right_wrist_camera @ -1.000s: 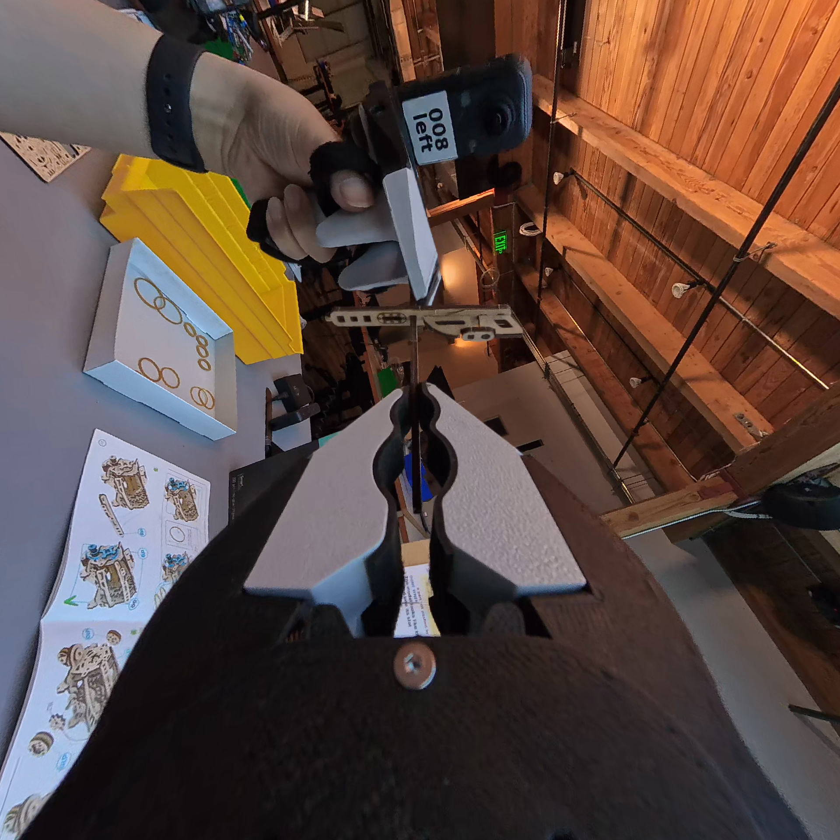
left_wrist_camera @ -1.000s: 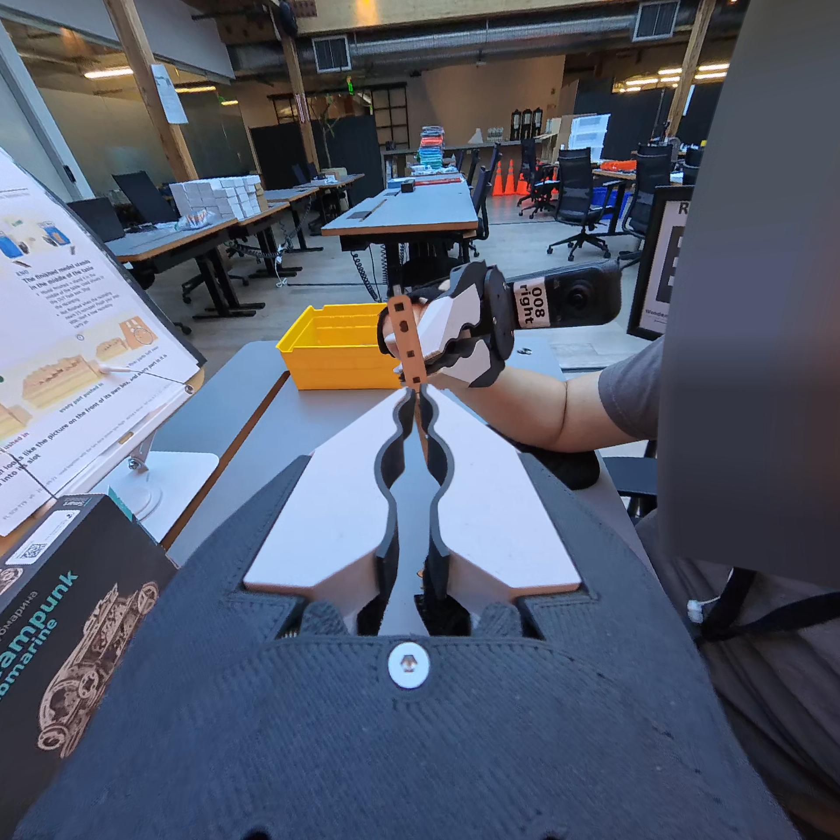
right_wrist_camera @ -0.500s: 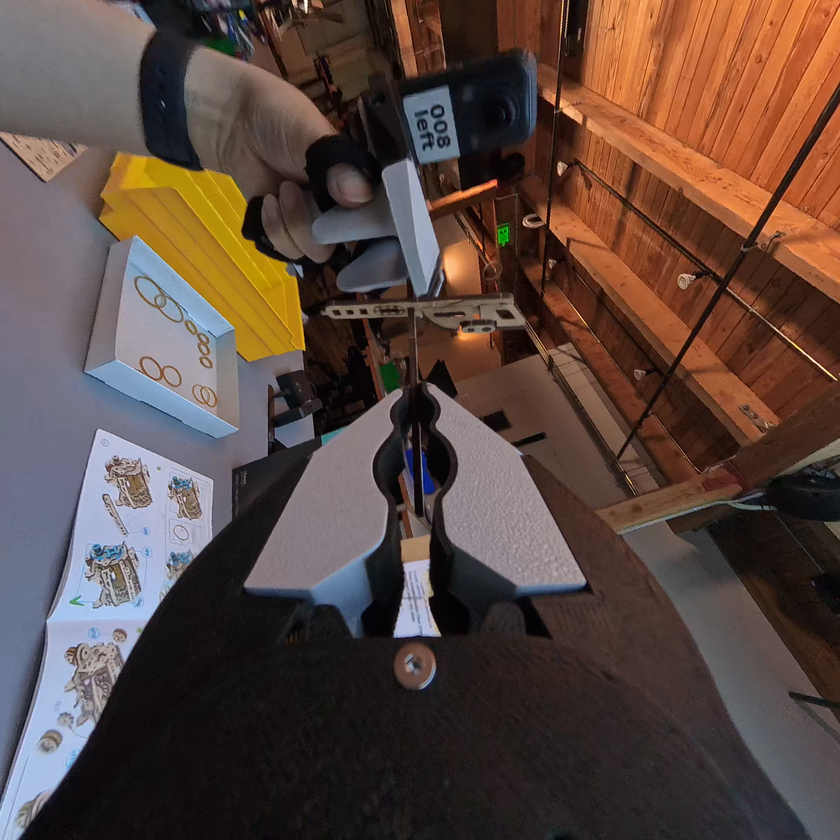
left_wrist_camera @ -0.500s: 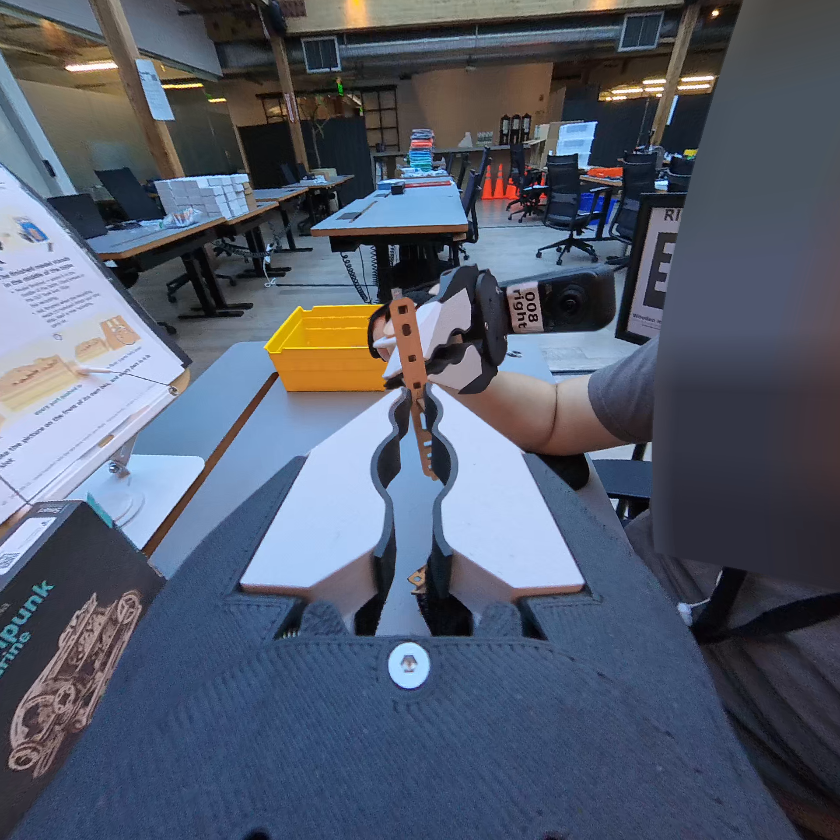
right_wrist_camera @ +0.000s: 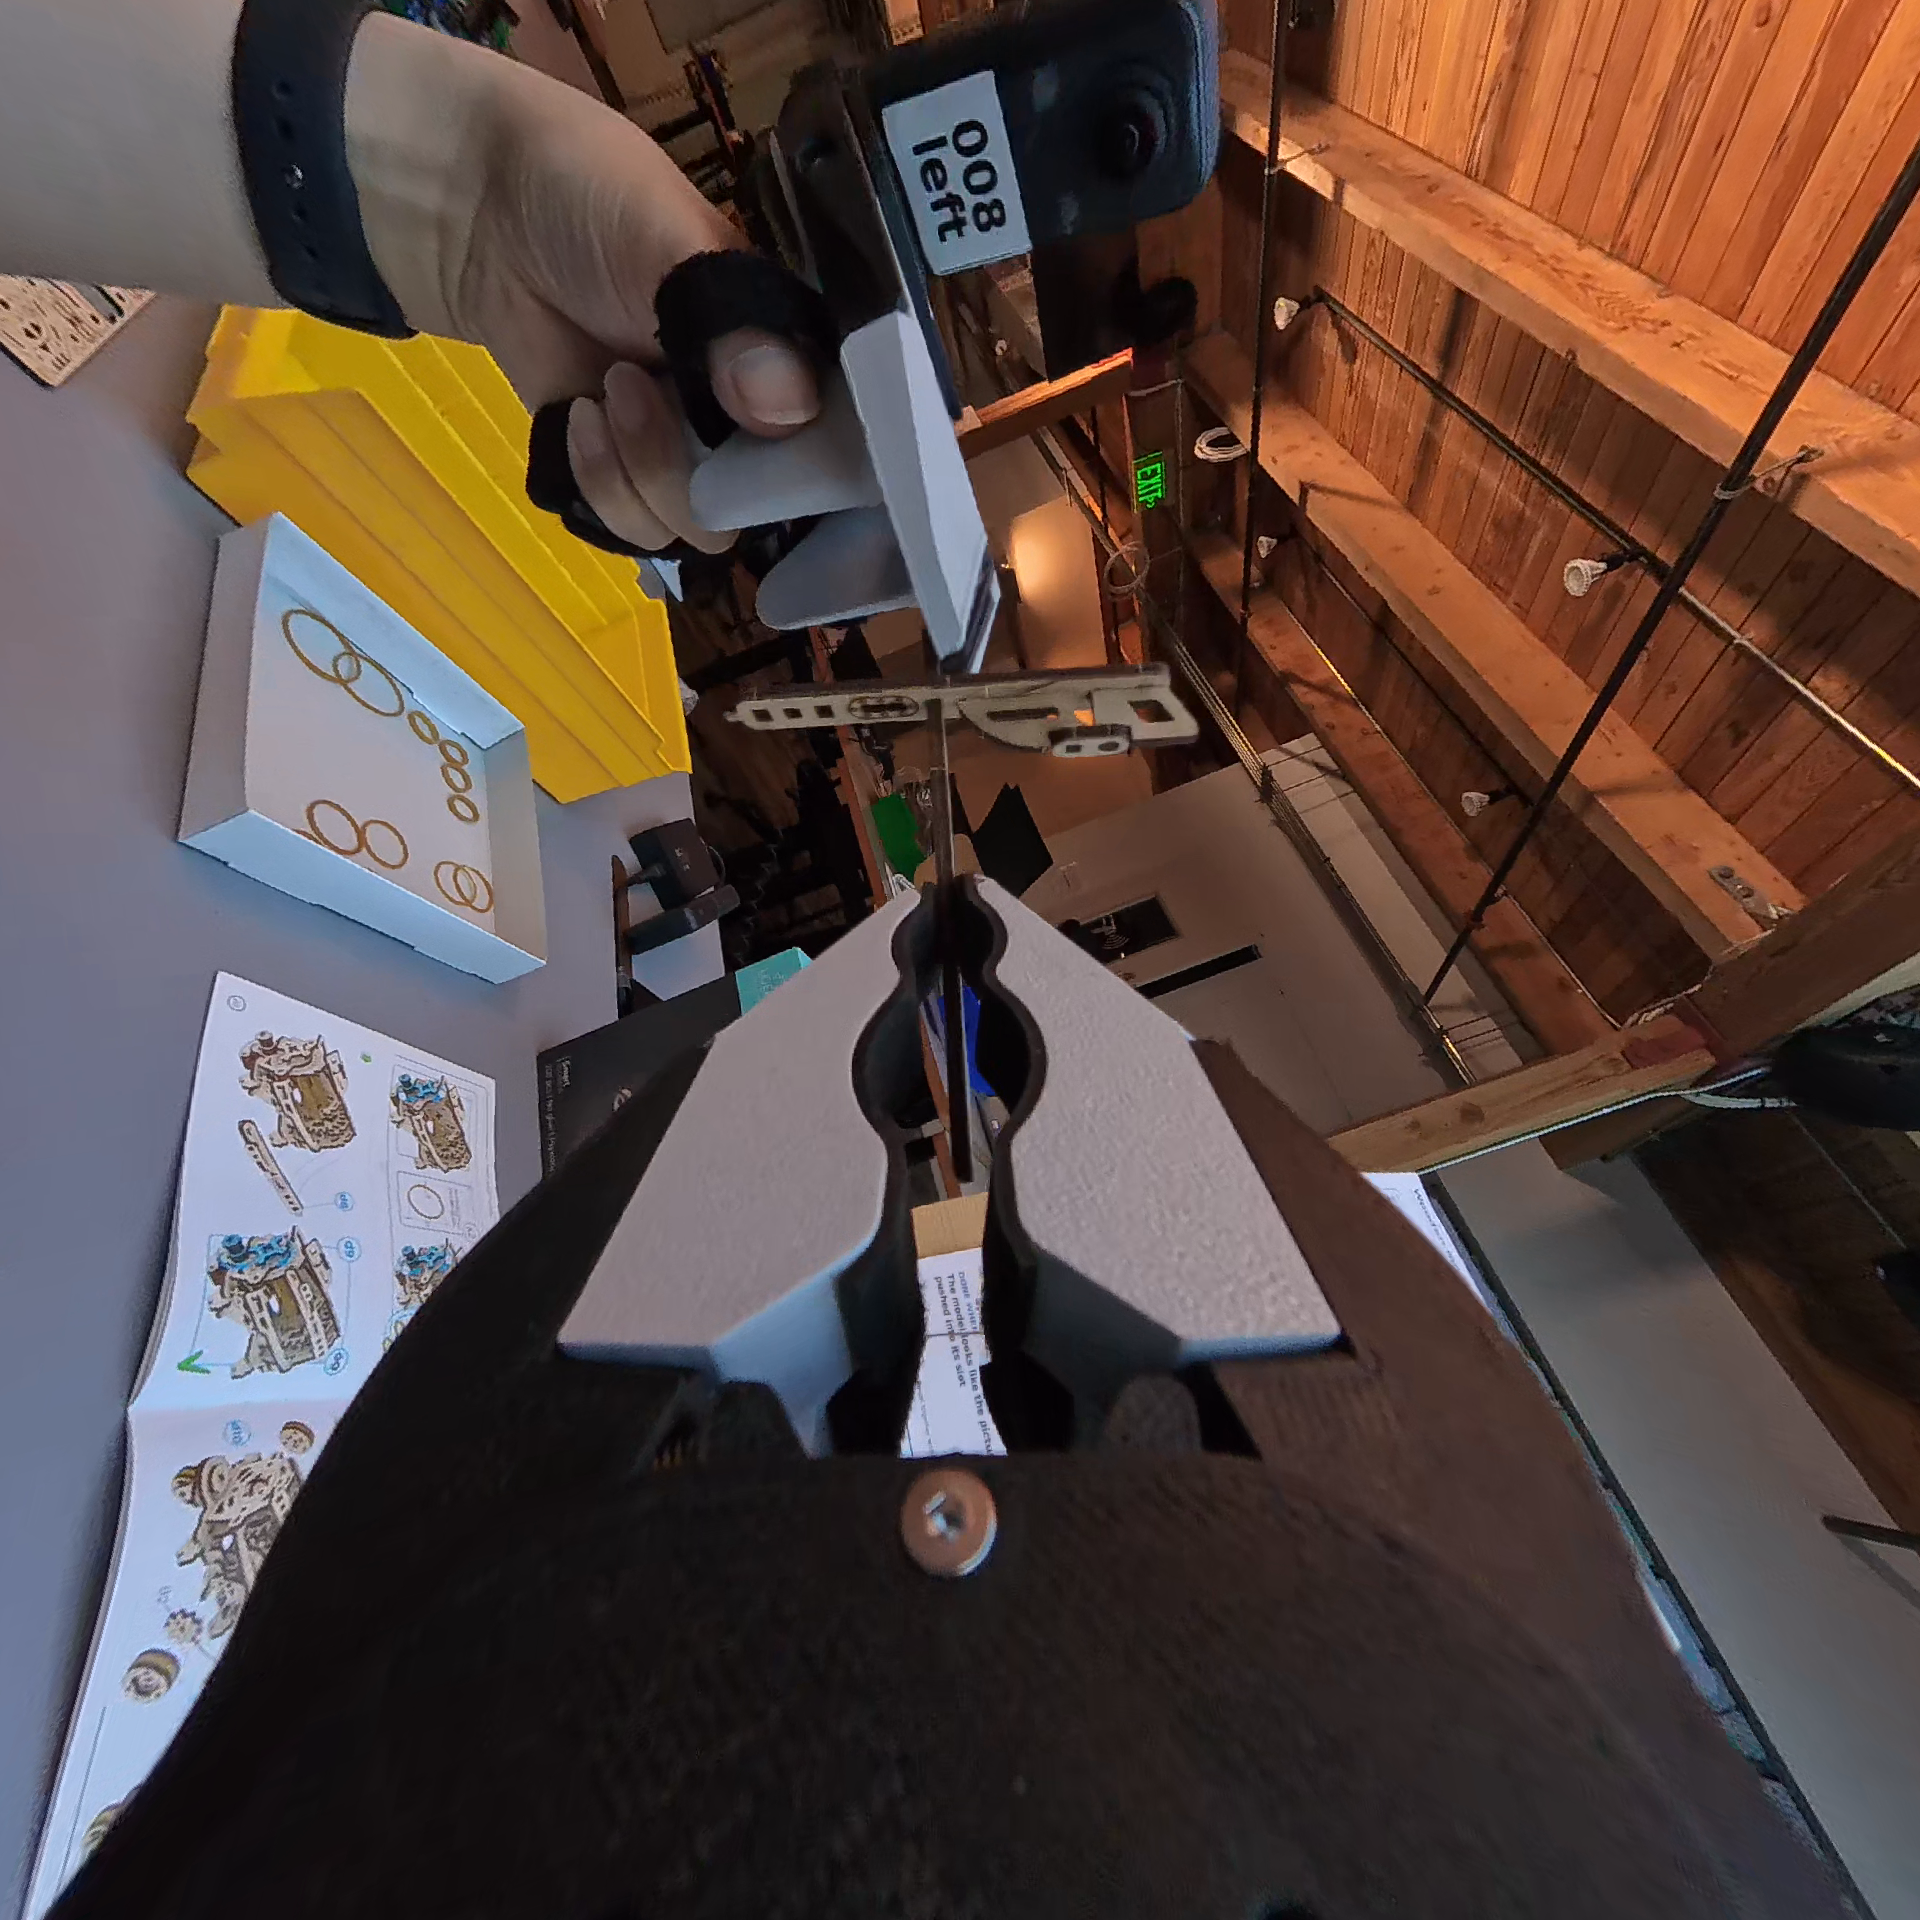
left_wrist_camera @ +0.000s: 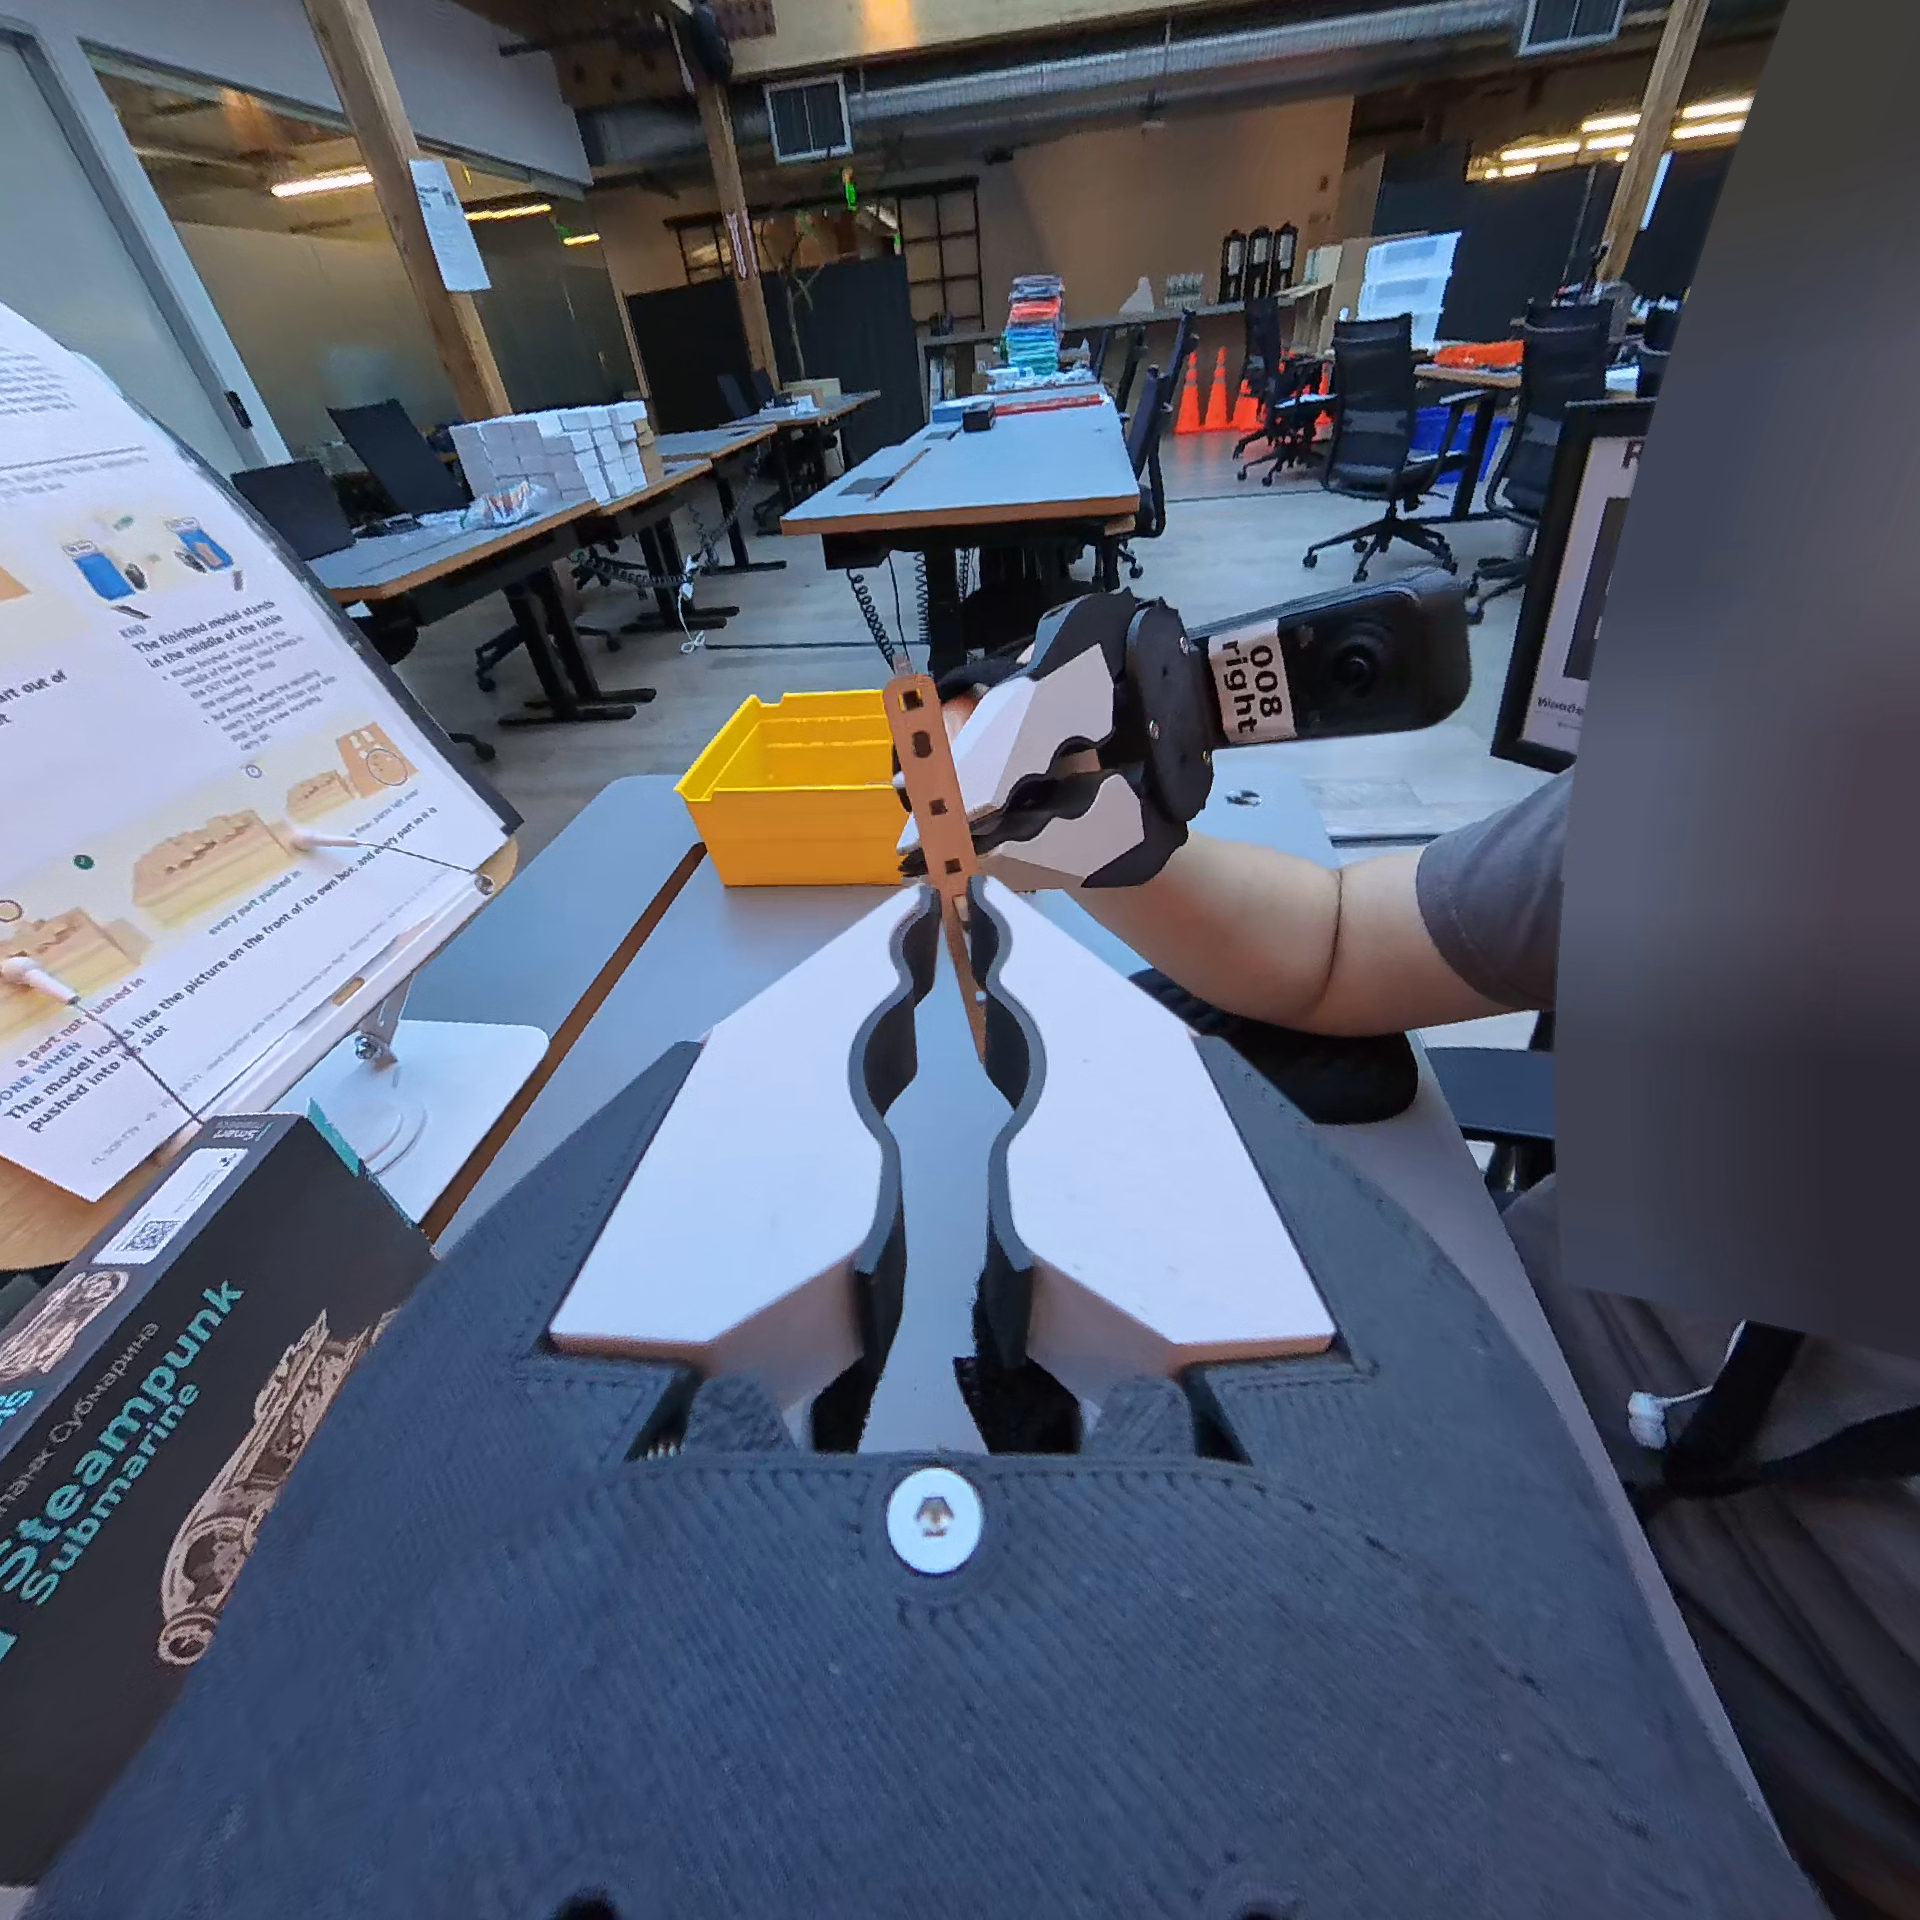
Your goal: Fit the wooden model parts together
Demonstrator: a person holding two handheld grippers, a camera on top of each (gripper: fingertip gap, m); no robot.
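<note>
The left claw point(left_wrist_camera: 951, 914) is closed on a slotted wooden strip point(left_wrist_camera: 932, 774); the right claw point(right_wrist_camera: 943, 904) pinches a thin wooden part point(right_wrist_camera: 948, 800) meeting that strip edge-on, above the tabletop point(left_wrist_camera: 623, 935). A skewed push could snap the thin ply. The far-left instruction sheet point(left_wrist_camera: 156, 727) and near-left black box point(left_wrist_camera: 156, 1455) carry print.

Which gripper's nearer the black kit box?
Left. The left gripper, shut on a plate, has the box just to its lower left. The right gripper, shut on a strip, is farther ahead and to the right, past the left's fingertips.
</note>
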